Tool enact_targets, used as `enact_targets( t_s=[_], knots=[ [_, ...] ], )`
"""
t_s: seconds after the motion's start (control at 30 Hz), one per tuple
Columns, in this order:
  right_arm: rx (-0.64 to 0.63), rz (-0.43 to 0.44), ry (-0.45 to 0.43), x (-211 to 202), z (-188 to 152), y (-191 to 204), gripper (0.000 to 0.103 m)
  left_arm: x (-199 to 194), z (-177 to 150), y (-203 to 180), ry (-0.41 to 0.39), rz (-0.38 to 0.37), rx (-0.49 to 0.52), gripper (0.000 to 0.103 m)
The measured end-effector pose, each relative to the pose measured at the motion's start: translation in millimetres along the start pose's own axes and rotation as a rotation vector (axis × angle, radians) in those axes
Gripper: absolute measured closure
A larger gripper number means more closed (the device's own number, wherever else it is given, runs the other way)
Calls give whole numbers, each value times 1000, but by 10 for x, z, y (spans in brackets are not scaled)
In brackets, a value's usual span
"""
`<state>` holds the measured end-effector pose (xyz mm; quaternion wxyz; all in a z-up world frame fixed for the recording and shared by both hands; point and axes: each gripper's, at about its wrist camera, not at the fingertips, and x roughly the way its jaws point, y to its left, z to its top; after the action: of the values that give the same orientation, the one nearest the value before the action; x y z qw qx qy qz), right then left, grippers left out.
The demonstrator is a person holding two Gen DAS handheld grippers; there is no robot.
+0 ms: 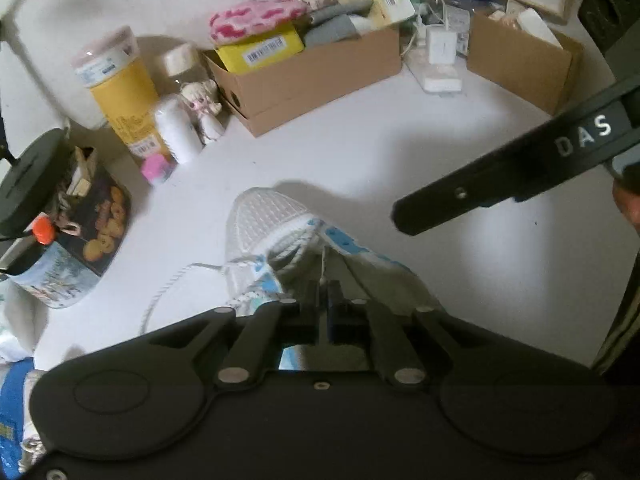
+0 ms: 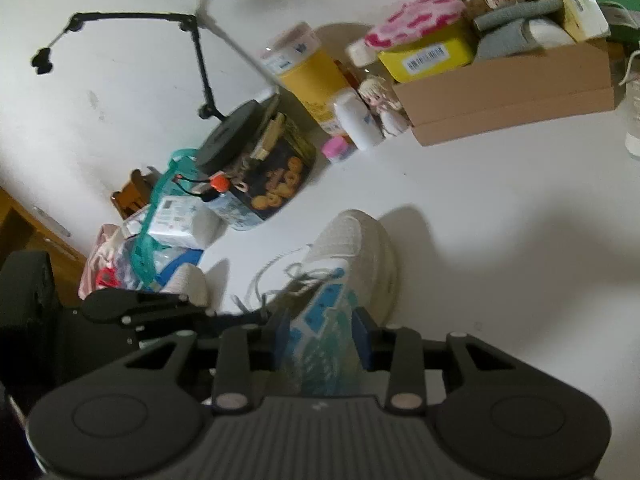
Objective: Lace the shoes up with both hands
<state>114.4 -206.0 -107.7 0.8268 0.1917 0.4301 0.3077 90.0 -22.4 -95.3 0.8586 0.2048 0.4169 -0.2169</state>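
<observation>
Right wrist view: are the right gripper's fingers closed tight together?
No. The right gripper is open, its blue-padded fingers standing apart on either side of the shoe.

Behind the one white shoe [image 1: 276,240] stand two open cardboard boxes [image 1: 320,76], one yellow canister [image 1: 120,92], one white bottle [image 1: 178,128], one small doll [image 1: 202,102], one cookie tin [image 1: 100,220] and one little pink tub [image 1: 157,169].
</observation>
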Motion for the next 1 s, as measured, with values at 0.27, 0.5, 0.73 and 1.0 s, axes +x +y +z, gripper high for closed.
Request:
enact_targets(
  t_s=[0.27,0.5,0.73,1.0],
  knots=[
    [10,-40,27,198,32,-107,67,206,74,-106,75,60,29,102],
    [5,-44,50,288,88,-151,67,361,67,-120,90,79,33,102],
    [7,-49,76,343,81,-211,67,422,67,-132,99,72,58,102],
    [5,-45,89,387,88,-217,67,437,76,-154,101,56,92,102]
  ],
)
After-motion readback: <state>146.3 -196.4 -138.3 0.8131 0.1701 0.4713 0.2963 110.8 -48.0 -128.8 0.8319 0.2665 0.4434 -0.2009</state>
